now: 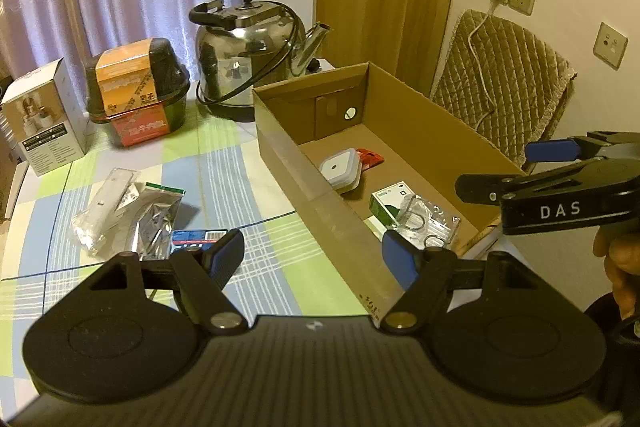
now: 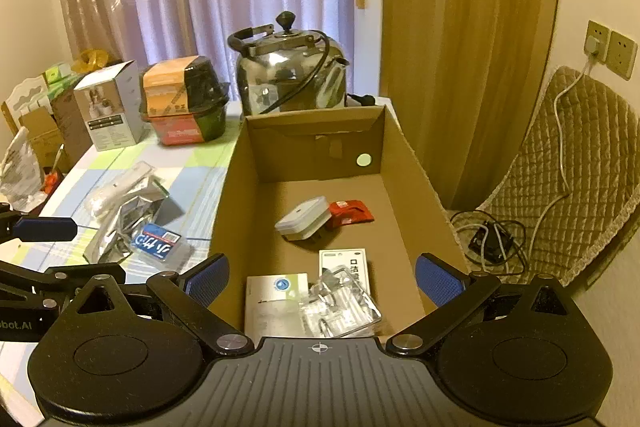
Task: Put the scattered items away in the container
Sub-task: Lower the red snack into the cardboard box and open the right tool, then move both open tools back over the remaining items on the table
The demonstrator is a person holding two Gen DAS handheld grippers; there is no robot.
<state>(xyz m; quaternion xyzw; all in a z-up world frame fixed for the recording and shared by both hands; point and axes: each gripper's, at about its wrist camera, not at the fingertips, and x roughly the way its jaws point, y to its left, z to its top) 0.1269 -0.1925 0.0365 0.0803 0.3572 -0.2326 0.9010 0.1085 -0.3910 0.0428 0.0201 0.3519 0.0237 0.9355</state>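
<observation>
Cardboard box set open-topped on the checked tablecloth, long side toward the loose pile, presumably for a short carry. Inside already, on the box floor: white square case touching a red packet near the middle; nearer the front, a white booklet, a green-and-white carton and a clear blister pack lying partly over both. Outstanding on the cloth, just beside the box's left wall: silver foil pouch, long clear-wrapped pack leaning against it, blue-labelled card pack at the near edge of the heap. Left gripper held low between heap and box wall, fingers spread wide, nothing between them; judged positioned for a reach to the blue-labelled pack, its left pad just beside that item. Right gripper poised above the box's near end, fingers likewise parted and empty, consistent with a release over the box, though not confirmable. Kettle, stacked food tubs and a white product box stand upright at the far edge, well apart from the heap; judged not part of the tidy. Task assessed as well advanced, three items outstanding.
</observation>
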